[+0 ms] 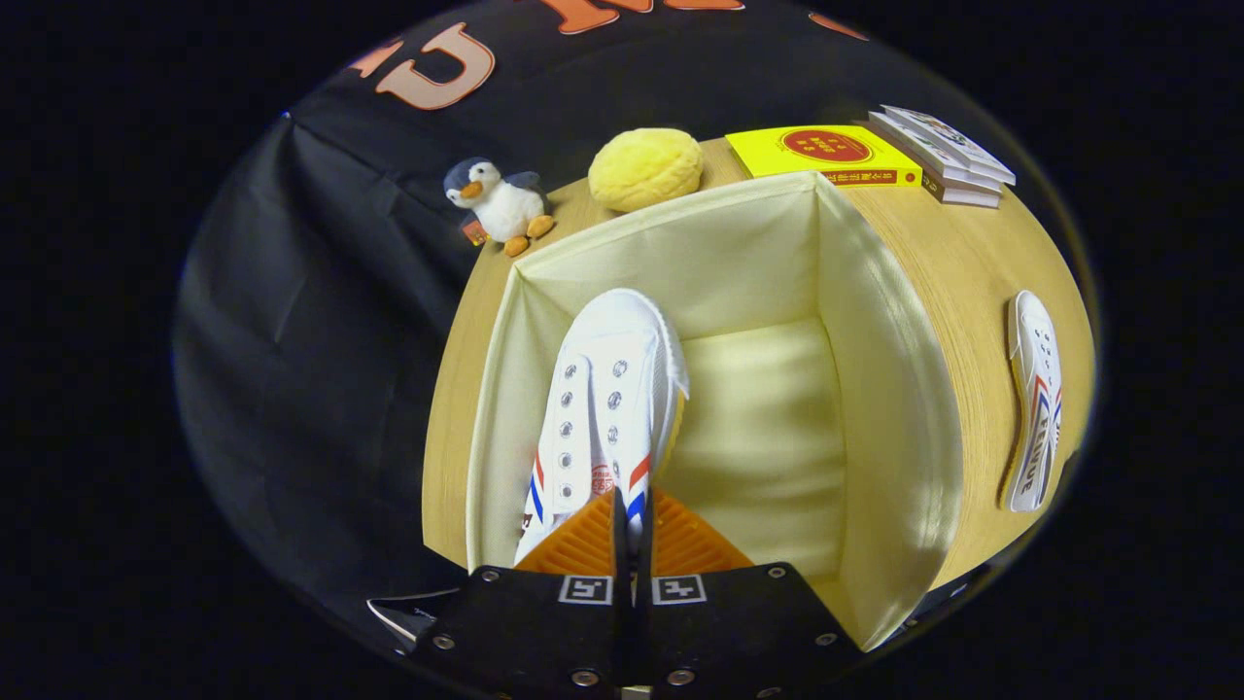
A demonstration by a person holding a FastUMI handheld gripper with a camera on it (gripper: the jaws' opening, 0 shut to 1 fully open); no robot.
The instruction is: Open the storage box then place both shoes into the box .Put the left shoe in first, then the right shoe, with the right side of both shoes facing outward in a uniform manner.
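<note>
The gripper (631, 525) is pinching the heel end of a white canvas sneaker with red and blue stripes (607, 403), fingers pressed nearly together, holding it inside the open cream fabric storage box (875, 389), toe pointing toward 12 o'clock. The matching second white sneaker (1035, 399) is lying on the light wooden table (972, 262) out at 3 o'clock, well apart from the box. A plush penguin (501, 204) is sitting at 11 o'clock and a yellow book (821, 154) at 1 o'clock.

a wooden table (972, 262) carried an open box (875, 369), a shoe (1035, 399), a penguin (501, 204), a yellow cushion (646, 167) and stacked books (933, 156).
</note>
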